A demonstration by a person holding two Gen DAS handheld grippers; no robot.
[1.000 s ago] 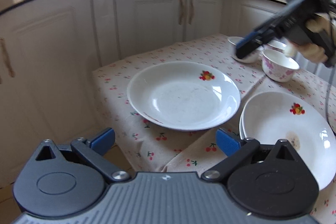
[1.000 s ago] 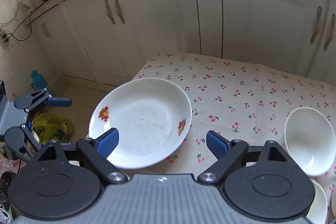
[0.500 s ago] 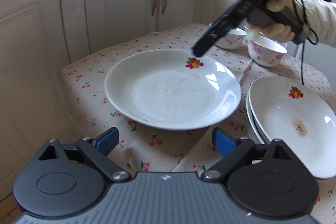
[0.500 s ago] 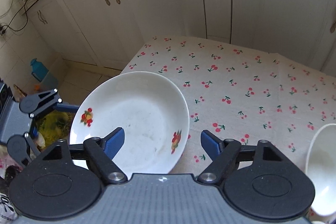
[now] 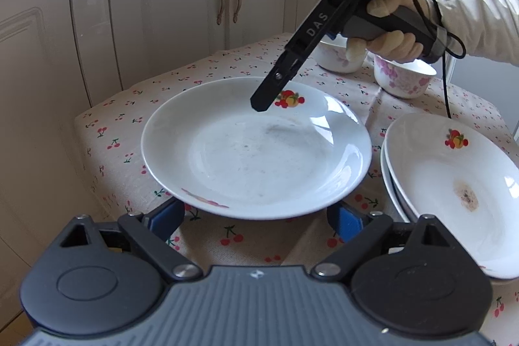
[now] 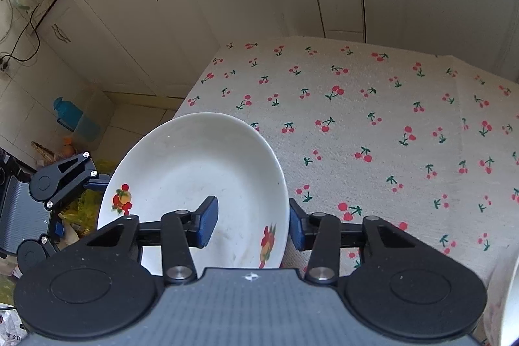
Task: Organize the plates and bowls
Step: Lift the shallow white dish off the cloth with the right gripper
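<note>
Plate rim, seemingly between right gripper

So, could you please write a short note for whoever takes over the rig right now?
Right hand-held gripper: its jaws have just been closing and are now shut across the plate rim, on the side away from the left one.
Left hand-held gripper: open at the plate's near rim, not gripping.
Stack of like plates lies beside the plate; two bowls stand behind.
Done: plate gripped, not yet on the stack.
Left: probably move it onto the stack, then sort the bowls.
</note>
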